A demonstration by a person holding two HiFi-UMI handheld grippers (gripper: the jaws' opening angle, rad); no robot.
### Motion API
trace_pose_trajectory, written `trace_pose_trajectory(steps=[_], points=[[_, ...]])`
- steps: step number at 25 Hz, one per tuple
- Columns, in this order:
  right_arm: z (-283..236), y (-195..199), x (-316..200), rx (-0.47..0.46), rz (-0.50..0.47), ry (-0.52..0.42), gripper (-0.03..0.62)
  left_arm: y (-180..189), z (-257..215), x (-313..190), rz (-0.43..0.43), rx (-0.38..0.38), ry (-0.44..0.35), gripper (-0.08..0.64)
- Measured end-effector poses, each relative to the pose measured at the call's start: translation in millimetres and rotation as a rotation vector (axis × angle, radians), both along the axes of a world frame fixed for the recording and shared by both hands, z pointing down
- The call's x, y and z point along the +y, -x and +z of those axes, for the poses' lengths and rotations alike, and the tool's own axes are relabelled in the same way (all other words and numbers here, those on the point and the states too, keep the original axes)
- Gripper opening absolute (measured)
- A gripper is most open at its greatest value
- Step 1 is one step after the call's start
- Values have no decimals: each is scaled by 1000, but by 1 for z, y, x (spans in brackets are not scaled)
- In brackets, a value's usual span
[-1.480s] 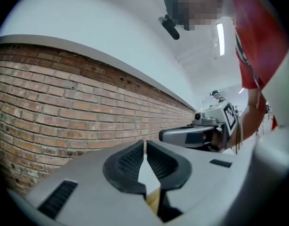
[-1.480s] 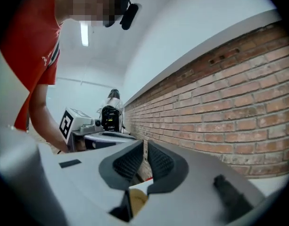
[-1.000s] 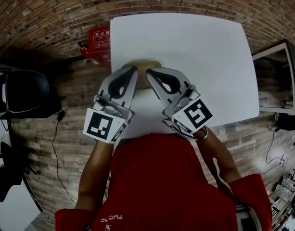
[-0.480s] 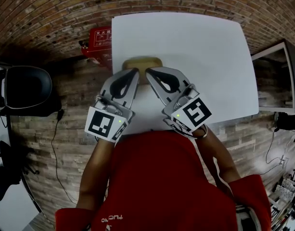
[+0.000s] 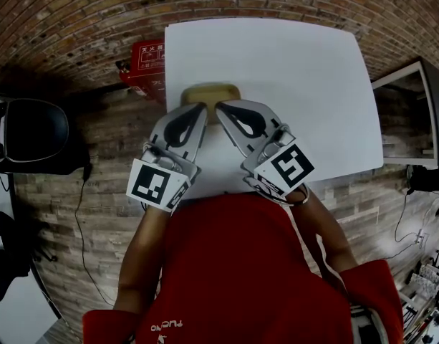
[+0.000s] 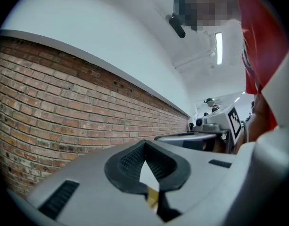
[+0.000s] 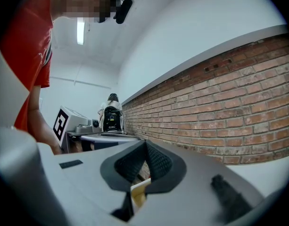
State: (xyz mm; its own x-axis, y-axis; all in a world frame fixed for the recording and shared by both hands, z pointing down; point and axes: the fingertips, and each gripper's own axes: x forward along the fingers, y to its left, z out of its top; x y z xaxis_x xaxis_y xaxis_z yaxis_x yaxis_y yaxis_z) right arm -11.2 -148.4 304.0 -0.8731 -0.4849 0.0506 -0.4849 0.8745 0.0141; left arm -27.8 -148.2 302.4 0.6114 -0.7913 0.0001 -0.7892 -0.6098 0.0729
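The tan, rounded-rectangular block (image 5: 211,94) is lying on the white tabletop (image 5: 291,77) near its left edge, just beyond both grippers. You are holding the left gripper (image 5: 198,108) and the right gripper (image 5: 220,107) side by side, tips angled towards each other at the block's near edge. Each gripper's jaws are pressing together at the tips, pinching nothing. A red box (image 5: 149,57) is sitting on the floor by the tabletop's far left corner; its white characters are too small to read. A brick wall (image 5: 97,6) is running behind the tabletop, and a black chair (image 5: 33,135) is standing at the left.
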Motion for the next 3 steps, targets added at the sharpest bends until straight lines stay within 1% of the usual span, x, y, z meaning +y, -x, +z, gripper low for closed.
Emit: trace_pose_trajectory(steps=[3], points=[[-1, -2, -1, 1, 5, 1, 31, -1, 0, 1, 2, 1, 1, 14]])
